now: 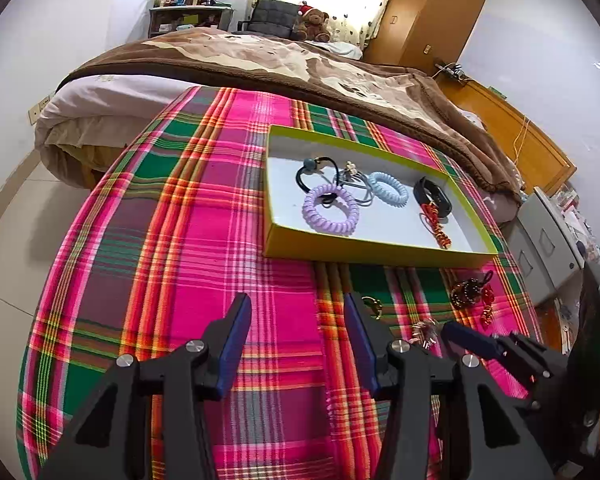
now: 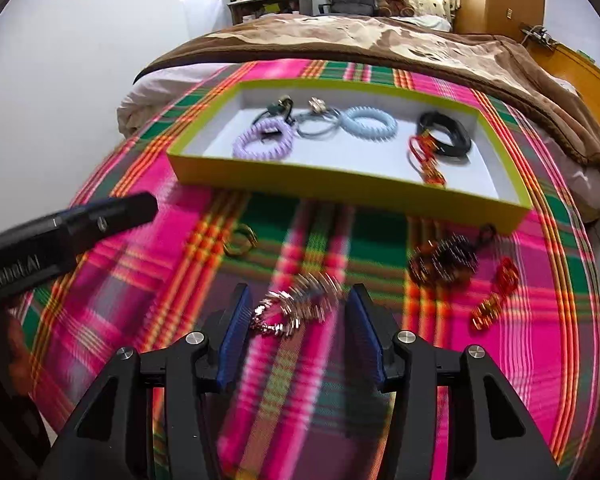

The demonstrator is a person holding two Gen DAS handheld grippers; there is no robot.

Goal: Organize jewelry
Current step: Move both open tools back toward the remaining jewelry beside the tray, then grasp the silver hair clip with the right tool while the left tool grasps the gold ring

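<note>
The left tool (image 1: 298,322) is held with its 2 blue-padded fingers spread wide; nothing is gripped between them, and only the plaid cloth (image 1: 180,240) covering the counter is seen in the gap. The right tool (image 2: 296,312) is likewise spread, and a silver chain piece (image 2: 296,306) lies between its fingertips. The right wrist view is blurred, so contact between the pads and the chain cannot be confirmed.

Ahead of both tools, a shallow tray (image 1: 364,246) with a yellow-green rim rests on the cloth. Inside it, 6 items are seen: a purple spiral band (image 1: 331,209), a light-blue spiral band (image 1: 388,189), a black hair tie (image 1: 318,174) with a teal bead, a grey hair tie (image 1: 356,184), a black wristband (image 1: 432,196) and a red-gold ornament (image 1: 436,226).

Outside the tray, on the cloth, the following remain: a gold ring (image 2: 240,240) ahead and left of the right tool, a dark beaded piece (image 2: 444,258) ahead and right of it, and a red-gold clip (image 2: 496,296) further right. The silver chain piece is also seen in the left wrist view, just right of the left tool. The right tool's blue fingers (image 1: 472,340) show there beside it.

Beyond the counter, a bed with a brown blanket (image 1: 300,60) is visible.
</note>
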